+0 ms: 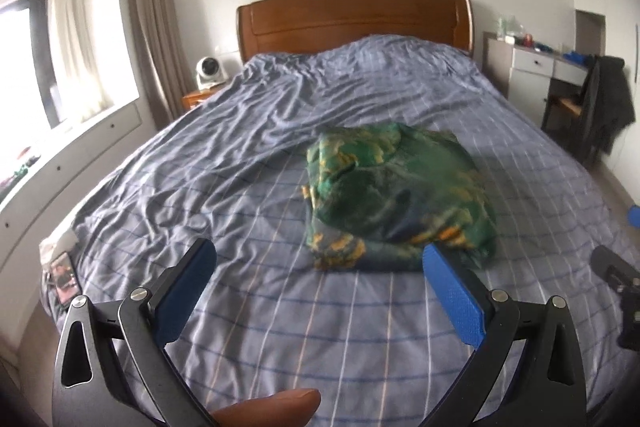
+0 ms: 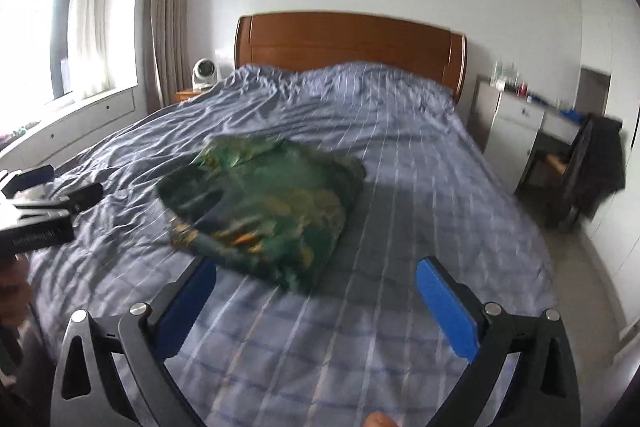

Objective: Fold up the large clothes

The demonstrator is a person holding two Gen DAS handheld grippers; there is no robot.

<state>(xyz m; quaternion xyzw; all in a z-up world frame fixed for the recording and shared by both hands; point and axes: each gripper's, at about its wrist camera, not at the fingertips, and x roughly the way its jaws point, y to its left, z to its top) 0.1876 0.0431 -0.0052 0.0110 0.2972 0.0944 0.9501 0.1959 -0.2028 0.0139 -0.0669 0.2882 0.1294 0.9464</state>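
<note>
A bedroom, seen from the foot of a wide bed under a wrinkled blue-grey checked cover (image 1: 248,131). At left, a bright window with pale curtains (image 1: 72,43) and a small white fan (image 1: 210,69) on a bedside stand. The left gripper (image 1: 318,257) hangs over the cover, its blue-padded jaws spread wide with nothing between them. Just beyond its right finger lies the folded green patterned garment with orange-yellow markings (image 1: 396,191), a rumpled bundle resting on the cover near the bed's middle, its long axis running roughly across the bed; which end leads cannot be told through the blur. The right gripper (image 2: 316,273) stands equally wide, empty. A brown wooden headboard (image 2: 348,41) rises behind; a white desk (image 2: 520,115) is at right.
</note>
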